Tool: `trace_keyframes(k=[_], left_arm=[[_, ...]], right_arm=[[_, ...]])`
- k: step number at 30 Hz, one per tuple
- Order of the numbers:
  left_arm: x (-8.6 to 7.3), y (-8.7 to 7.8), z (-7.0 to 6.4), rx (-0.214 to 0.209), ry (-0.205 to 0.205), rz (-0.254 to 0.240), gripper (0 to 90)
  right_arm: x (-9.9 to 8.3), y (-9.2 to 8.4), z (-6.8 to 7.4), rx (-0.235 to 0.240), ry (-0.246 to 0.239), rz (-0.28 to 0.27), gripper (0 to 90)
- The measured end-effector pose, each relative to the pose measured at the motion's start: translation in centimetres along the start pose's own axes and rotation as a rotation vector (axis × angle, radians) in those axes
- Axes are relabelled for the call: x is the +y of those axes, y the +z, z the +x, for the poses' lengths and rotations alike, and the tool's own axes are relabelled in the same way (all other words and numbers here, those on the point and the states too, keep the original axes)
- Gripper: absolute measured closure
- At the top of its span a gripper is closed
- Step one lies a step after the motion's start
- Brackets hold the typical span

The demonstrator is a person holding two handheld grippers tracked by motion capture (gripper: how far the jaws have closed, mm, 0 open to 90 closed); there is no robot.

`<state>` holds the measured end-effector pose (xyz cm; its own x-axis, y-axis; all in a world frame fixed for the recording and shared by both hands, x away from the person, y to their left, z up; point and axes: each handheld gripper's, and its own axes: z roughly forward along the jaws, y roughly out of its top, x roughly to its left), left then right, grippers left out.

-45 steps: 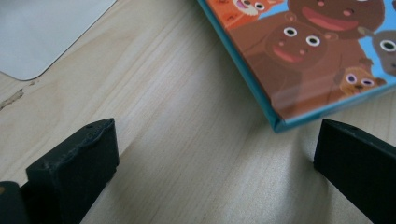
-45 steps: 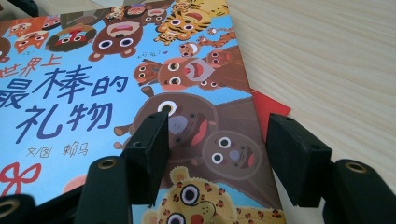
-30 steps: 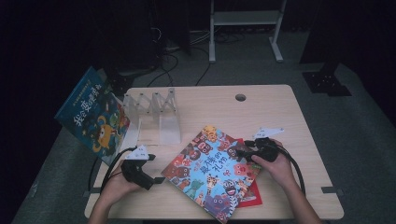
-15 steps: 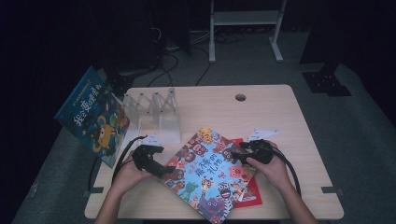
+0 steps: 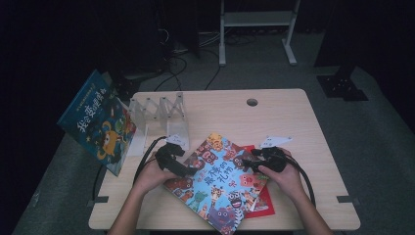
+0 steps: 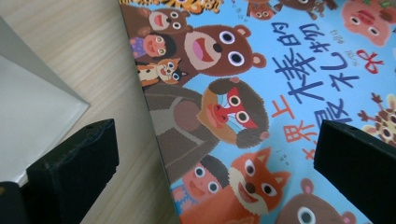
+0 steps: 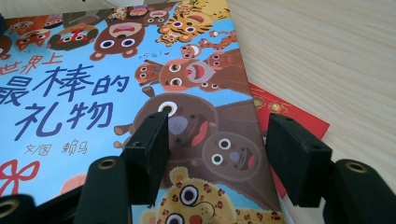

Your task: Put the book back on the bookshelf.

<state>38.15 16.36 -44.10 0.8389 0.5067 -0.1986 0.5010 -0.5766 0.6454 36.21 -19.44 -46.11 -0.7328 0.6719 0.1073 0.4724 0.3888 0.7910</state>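
Two grippers flank the picture book, which lies flat and askew on the desk atop a red booklet. Left gripper, jaws apart, straddles its left edge; right gripper, jaws apart, hovers over its right edge.

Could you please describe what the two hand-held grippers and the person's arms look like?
Both the left hand-held gripper and the right hand-held gripper are black, each with two blocky, flat-faced black jaws. Each trails a black cable and carries a pale three-cornered plate on top. The person's forearms are bare, with no sleeves or gloves visible.
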Motion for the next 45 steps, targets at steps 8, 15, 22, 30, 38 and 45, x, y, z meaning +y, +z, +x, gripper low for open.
trace_keyframes(k=[8, 15, 22, 30, 38, 45], left_arm=[[-0.1, 0.9, 0.2, -0.001, -0.008, 0.031, 0.0], [-0.1, 1.3, 0.2, -0.009, -0.002, 0.052, 0.0], [0.0, 2.1, 0.0, -0.033, -0.002, 0.069, 0.0], [-0.1, 1.8, 0.3, -0.044, -0.019, 0.052, 0.0], [0.0, 2.2, 0.0, -0.089, -0.038, 0.074, 0.0], [0.1, 2.1, -0.2, -0.074, -0.036, 0.084, 0.0]], right_arm=[[0.0, -1.7, 0.5, -0.029, -0.02, -0.016, 41.8], [-1.8, -4.7, 1.7, -0.03, -0.021, -0.009, 55.4], [-3.9, -7.0, 2.6, -0.004, -0.008, -0.01, 65.8], [-4.8, -7.0, 3.3, 0.0, -0.027, 0.025, 69.3], [-4.9, -7.1, 3.8, -0.008, -0.039, 0.025, 69.3], [-5.8, -7.4, 4.8, 0.002, -0.052, 0.058, 70.1]])
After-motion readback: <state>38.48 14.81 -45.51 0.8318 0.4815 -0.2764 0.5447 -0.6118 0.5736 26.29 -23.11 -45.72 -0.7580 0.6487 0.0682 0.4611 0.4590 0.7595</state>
